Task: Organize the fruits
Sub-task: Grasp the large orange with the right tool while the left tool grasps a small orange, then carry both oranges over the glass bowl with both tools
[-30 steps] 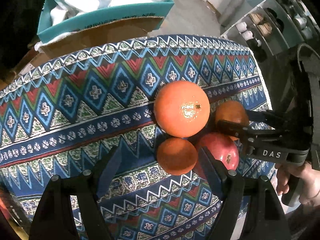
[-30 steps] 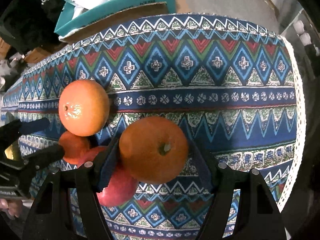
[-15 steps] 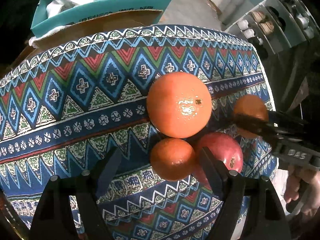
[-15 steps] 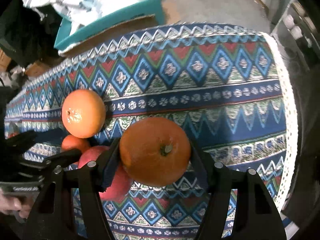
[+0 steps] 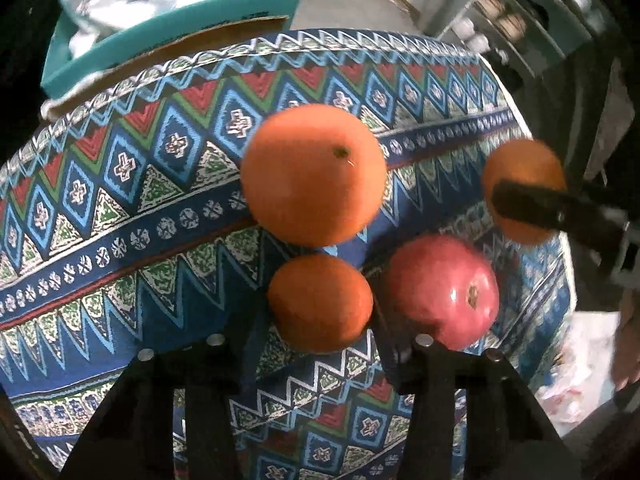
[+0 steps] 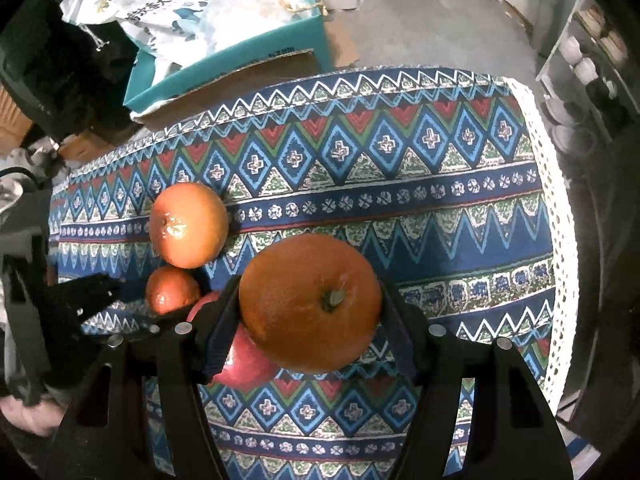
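Several fruits are grouped on a patterned tablecloth (image 5: 120,208) (image 6: 440,184). My left gripper (image 5: 320,308) is shut on a small orange (image 5: 320,304) (image 6: 172,290), its pads pressing both sides. Just beyond it a large orange (image 5: 314,174) (image 6: 188,224) rests on the cloth. A red round fruit (image 5: 444,292) (image 6: 240,364) lies to the right of the small orange. My right gripper (image 6: 310,296) is shut on another big orange (image 6: 310,304) (image 5: 524,168), held above the cloth, stem towards the camera.
A teal cardboard box (image 5: 180,20) (image 6: 240,60) with plastic bags in it stands beyond the table's far edge. The cloth's white lace hem (image 6: 560,240) marks the right edge. A shelf with cups (image 6: 580,64) stands further right. A hand (image 6: 24,412) holds the left gripper.
The left jaws have closed onto the small orange after moving in on it. The right gripper has lifted its orange up and away from the other fruits.
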`<action>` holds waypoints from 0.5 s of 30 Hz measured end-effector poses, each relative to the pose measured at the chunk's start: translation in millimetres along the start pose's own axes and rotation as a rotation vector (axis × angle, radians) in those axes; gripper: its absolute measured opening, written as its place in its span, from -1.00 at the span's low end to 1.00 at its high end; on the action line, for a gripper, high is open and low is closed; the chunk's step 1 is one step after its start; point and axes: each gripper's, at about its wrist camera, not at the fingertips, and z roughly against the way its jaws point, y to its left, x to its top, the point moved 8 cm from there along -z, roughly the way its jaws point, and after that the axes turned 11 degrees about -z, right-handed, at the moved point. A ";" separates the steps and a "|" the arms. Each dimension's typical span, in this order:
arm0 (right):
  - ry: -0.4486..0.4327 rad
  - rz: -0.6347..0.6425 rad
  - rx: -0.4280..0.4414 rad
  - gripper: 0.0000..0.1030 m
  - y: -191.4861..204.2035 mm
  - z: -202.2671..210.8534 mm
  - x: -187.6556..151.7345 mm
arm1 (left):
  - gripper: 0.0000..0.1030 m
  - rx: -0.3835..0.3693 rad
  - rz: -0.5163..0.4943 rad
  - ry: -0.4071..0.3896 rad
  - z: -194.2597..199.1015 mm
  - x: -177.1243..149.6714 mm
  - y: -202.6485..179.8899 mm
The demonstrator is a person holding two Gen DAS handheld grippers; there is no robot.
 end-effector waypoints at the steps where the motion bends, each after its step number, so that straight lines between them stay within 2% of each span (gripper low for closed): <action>1: -0.004 0.007 -0.004 0.29 3.4 0.4 0.0 | -0.04 0.015 -0.016 -0.005 0.5 -0.5 -2.3; 9: -0.043 0.055 -0.007 0.29 16.7 13.0 -0.9 | -0.05 0.047 -0.041 -0.025 10.4 -6.2 -3.3; 15: -0.067 0.102 -0.013 0.29 28.2 25.6 -6.1 | -0.05 0.072 -0.058 -0.060 35.2 -5.8 2.6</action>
